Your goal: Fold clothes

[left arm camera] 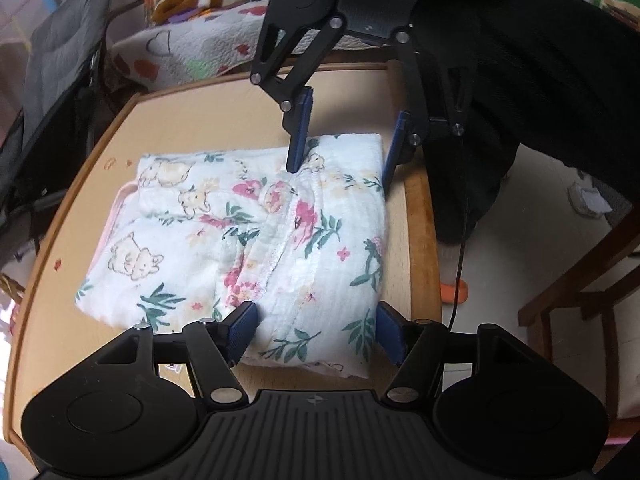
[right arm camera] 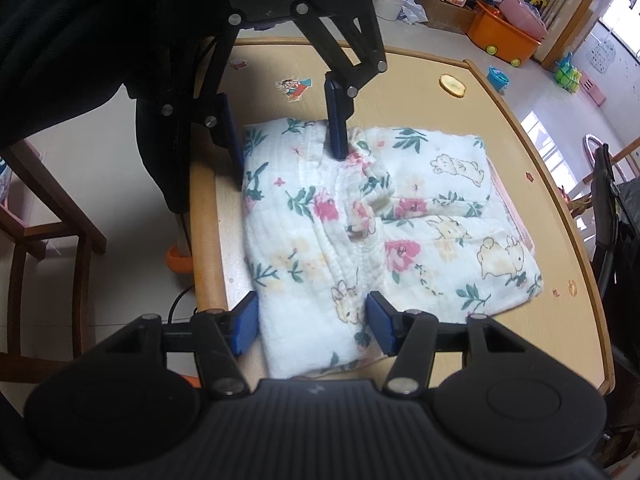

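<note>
Now both grippers' fingers, left (left arm camera: 316, 330) and right (right arm camera: 312, 326), straddle the folded floral garment (left arm camera: 248, 232) on the worktop (left arm camera: 224, 116), spread wide, gripping nothing.

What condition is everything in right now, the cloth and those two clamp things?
Floral garment: folded into a bundle, lying on the table.
Left gripper: open, fingers straddling the garment's near edge.
Right gripper: open, fingers straddling the opposite edge.
</note>
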Tool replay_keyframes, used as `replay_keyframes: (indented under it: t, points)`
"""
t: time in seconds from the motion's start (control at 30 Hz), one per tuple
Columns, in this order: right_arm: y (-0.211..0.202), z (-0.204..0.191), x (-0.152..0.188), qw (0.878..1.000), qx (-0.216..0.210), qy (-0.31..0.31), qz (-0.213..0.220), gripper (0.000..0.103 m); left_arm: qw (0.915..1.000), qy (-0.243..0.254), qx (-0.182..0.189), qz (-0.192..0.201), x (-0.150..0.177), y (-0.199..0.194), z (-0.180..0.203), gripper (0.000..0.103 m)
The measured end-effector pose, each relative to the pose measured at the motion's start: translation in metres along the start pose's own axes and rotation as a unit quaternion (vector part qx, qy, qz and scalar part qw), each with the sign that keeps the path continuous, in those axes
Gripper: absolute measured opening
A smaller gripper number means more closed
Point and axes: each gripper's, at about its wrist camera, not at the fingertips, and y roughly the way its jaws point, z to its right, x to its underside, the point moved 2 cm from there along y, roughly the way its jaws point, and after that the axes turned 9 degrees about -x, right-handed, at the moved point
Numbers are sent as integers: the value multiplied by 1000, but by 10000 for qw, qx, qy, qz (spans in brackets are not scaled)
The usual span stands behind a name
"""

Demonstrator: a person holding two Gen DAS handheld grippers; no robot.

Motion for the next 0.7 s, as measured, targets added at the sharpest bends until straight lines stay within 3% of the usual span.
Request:
replay_keyframes:
  t: [0.13,0.2,0.27,0.33,0.47,0.63,0.7]
  points:
    - [1,6,-4,9998,-74,153,-79,52,9999,-104,75,-95,-2,3,-3,66]
    - [2,9,-6,9997,-52,197,-127,45,9998,-146,85,-117,-3,3,-4,62]
    - [2,9,-7,9997,62,118,-185,30,9996,-222,80,-133,-4,4,-6,53]
    - [2,11,-8,9996,125,126,-219,25,9990,-412,102,-142,-5,3,-12,46]
    - [-1,17,-9,9989,25,435,-193,20,9954,-907,284,-147,-5,2,-26,29]
    - [-12,15,-10,9967,-290,751,-86,17,9908,-1177,625,-250,-6,-4,-24,18]
    - [-16,11,-10,9956,-458,814,-68,17,9890,-1204,802,-312,-7,-7,-17,18]
